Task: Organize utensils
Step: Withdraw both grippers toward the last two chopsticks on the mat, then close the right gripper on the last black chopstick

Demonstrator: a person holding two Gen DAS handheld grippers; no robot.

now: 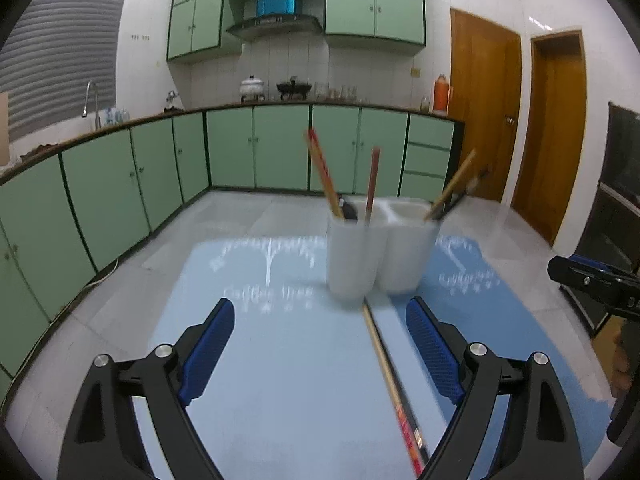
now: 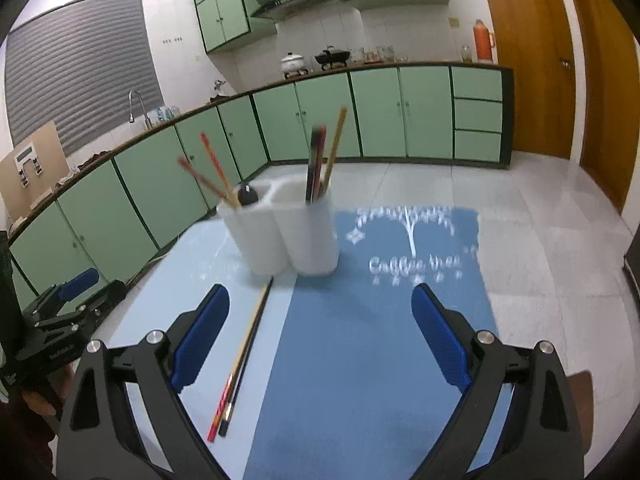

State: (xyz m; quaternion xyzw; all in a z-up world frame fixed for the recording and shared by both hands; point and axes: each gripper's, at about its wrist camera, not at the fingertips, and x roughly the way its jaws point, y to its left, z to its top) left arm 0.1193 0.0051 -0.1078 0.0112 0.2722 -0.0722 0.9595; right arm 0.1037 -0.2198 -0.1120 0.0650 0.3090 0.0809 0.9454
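A white holder with two cups (image 1: 372, 252) stands on the blue mat, with chopsticks upright in both cups and a black-ended utensil (image 1: 349, 210) in the left cup. It also shows in the right wrist view (image 2: 288, 236). A pair of chopsticks (image 1: 394, 388) lies flat on the mat in front of the holder, seen too in the right wrist view (image 2: 242, 356). My left gripper (image 1: 320, 344) is open and empty, the loose chopsticks between its fingers near the right one. My right gripper (image 2: 320, 336) is open and empty, the chopsticks by its left finger.
The mat (image 2: 360, 360) is light blue on the left and darker blue on the right, with white print. Green kitchen cabinets (image 1: 140, 184) line the far wall and left side. Wooden doors (image 1: 484, 100) stand at right. The other gripper shows at each view's edge (image 1: 592, 280) (image 2: 68, 312).
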